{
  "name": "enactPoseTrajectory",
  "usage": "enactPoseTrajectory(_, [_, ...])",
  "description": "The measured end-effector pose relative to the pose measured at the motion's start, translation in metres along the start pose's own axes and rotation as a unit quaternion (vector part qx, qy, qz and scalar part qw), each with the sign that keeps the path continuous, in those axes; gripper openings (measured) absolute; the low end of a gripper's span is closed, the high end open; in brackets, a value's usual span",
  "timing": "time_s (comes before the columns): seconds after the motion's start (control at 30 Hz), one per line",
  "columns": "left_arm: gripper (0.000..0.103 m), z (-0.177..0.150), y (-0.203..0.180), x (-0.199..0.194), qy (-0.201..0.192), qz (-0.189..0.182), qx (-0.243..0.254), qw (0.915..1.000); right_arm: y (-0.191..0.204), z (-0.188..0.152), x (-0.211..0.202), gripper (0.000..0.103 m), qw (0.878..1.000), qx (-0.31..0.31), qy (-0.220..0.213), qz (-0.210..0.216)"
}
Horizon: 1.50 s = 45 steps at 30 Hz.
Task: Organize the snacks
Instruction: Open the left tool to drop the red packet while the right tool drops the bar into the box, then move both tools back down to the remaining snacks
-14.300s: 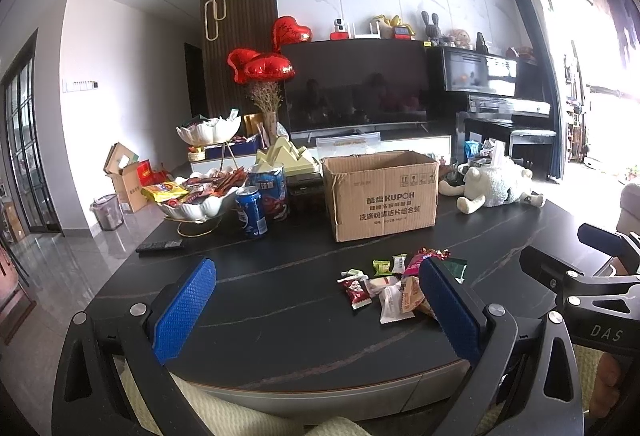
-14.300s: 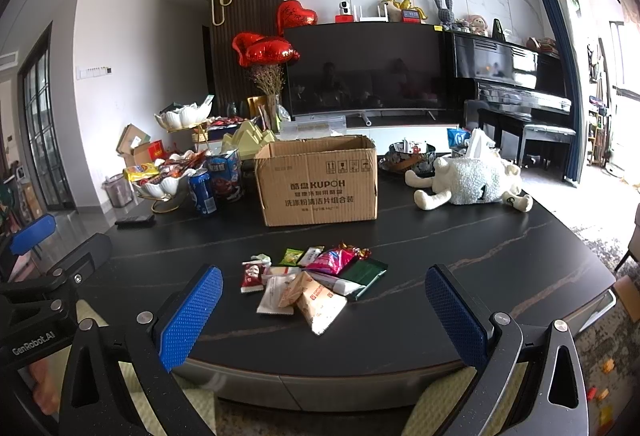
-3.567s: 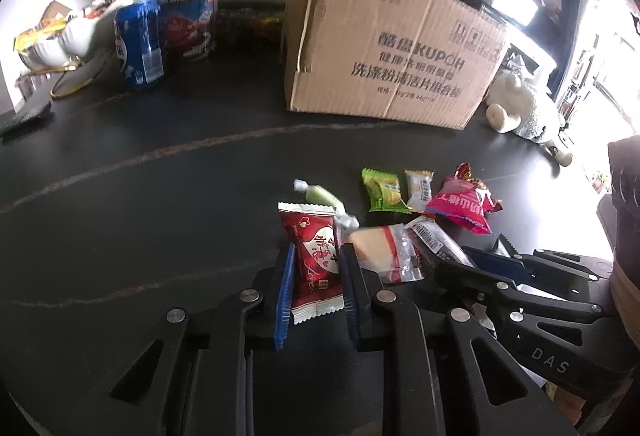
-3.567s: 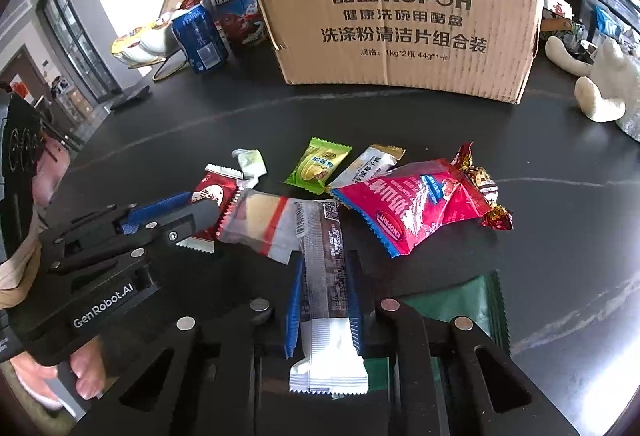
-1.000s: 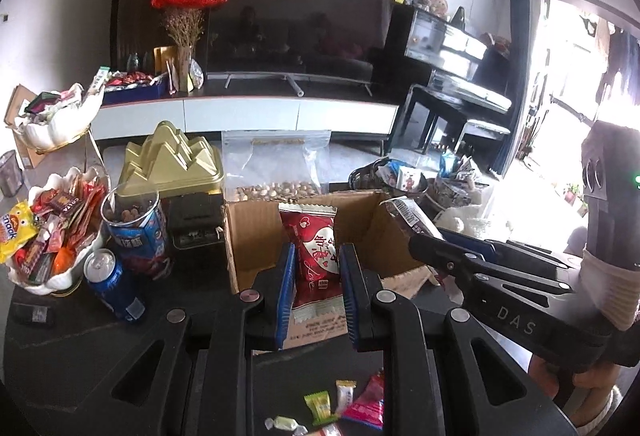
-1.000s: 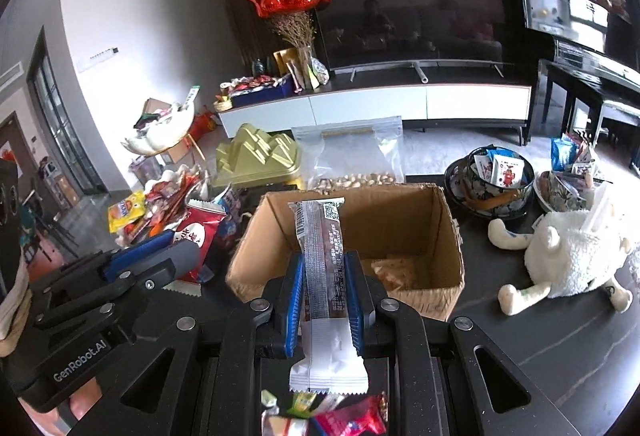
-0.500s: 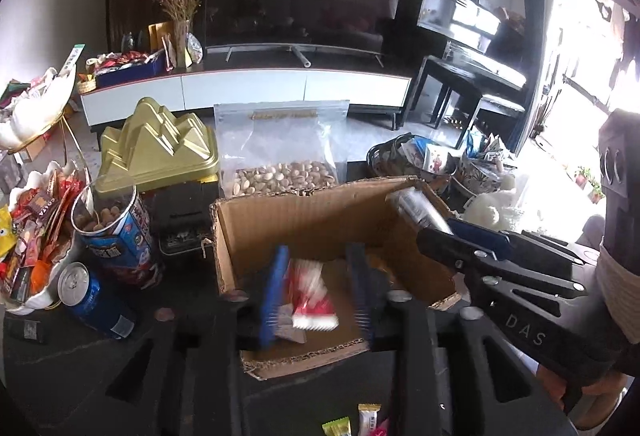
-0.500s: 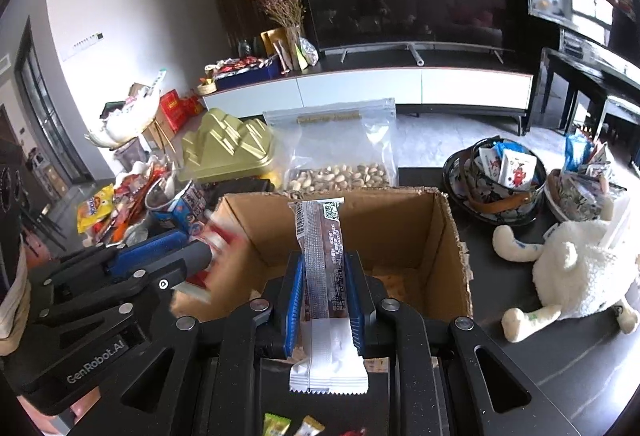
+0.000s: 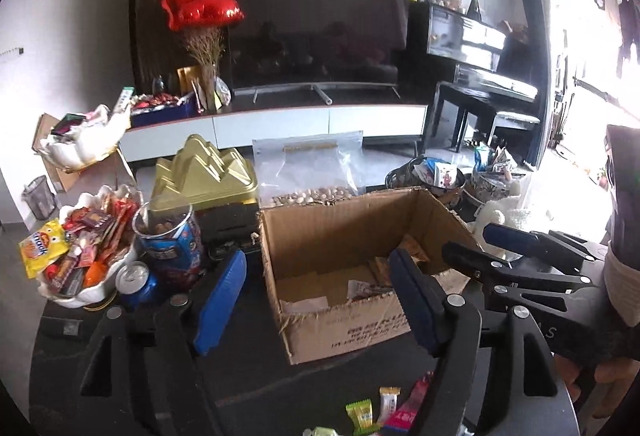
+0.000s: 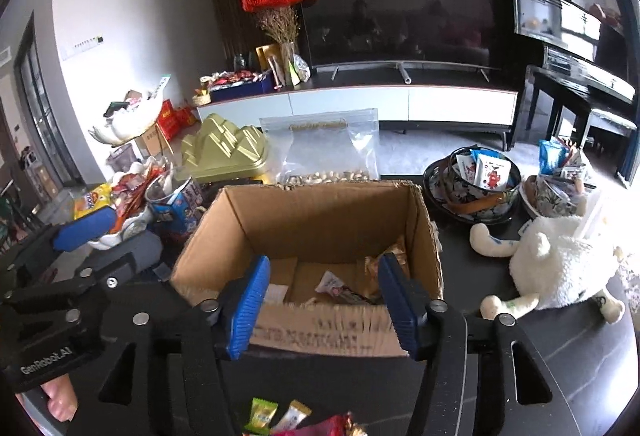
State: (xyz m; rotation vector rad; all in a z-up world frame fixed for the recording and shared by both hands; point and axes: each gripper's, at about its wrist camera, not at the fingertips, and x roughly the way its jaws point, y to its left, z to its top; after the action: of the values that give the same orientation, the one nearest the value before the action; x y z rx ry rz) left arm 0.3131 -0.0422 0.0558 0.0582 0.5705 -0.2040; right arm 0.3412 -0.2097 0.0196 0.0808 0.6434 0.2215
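Both snack packets have left the fingers since a second ago: the red packet and the long brown bar now lie inside the cardboard box (image 10: 320, 228), with other wrappers on its floor (image 9: 368, 288). Left gripper (image 9: 316, 300) and right gripper (image 10: 324, 300) have just been opening; both sets of blue fingers stand apart with nothing between them, poised over the box's near edge. Box sits open-topped on the dark counter (image 10: 560, 356); printing on its front wall is blurred, not readable. Left gripper's body reads "GenRobot.AI" (image 10: 44, 356) in the right wrist view. Remaining loose snacks (image 9: 380, 410) lie on the counter in front of the box: green, cream and red packets, their labels too small to read. Yellow bag (image 9: 40, 246) in the white bowl at left carries lettering, unclear.
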Motion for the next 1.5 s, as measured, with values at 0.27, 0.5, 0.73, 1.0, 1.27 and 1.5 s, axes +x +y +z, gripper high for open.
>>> enactPoseTrajectory(0.27, [0.079, -0.027, -0.003, -0.031, -0.013, 0.019, 0.011, 0.9997, 0.009, -0.03, -0.02, 0.058, 1.0, 0.006, 0.007, 0.015])
enactPoseTrajectory(0.5, [0.083, -0.061, -0.004, -0.047, -0.03, 0.042, 0.023, 0.9984, 0.013, -0.064, -0.022, 0.058, 0.999, 0.01, 0.024, 0.029])
enactPoseTrajectory(0.73, [0.083, -0.094, 0.006, -0.04, 0.003, 0.035, -0.004, 0.9994, 0.026, -0.09, -0.017, 0.058, 0.999, -0.01, 0.033, 0.036])
enactPoseTrajectory(1.0, [0.082, -0.126, 0.014, -0.02, 0.035, 0.033, -0.036, 0.9982, 0.031, -0.114, 0.004, 0.058, 0.997, -0.014, 0.053, 0.052])
enactPoseTrajectory(1.27, [0.08, -0.157, 0.012, 0.014, 0.077, 0.009, -0.034, 0.9964, 0.022, -0.142, 0.039, 0.058, 0.993, -0.008, 0.101, 0.053])
enactPoseTrajectory(1.5, [0.071, -0.177, 0.012, 0.039, 0.117, -0.01, -0.047, 0.9919, 0.019, -0.157, 0.063, 0.05, 0.989, -0.005, 0.136, 0.059])
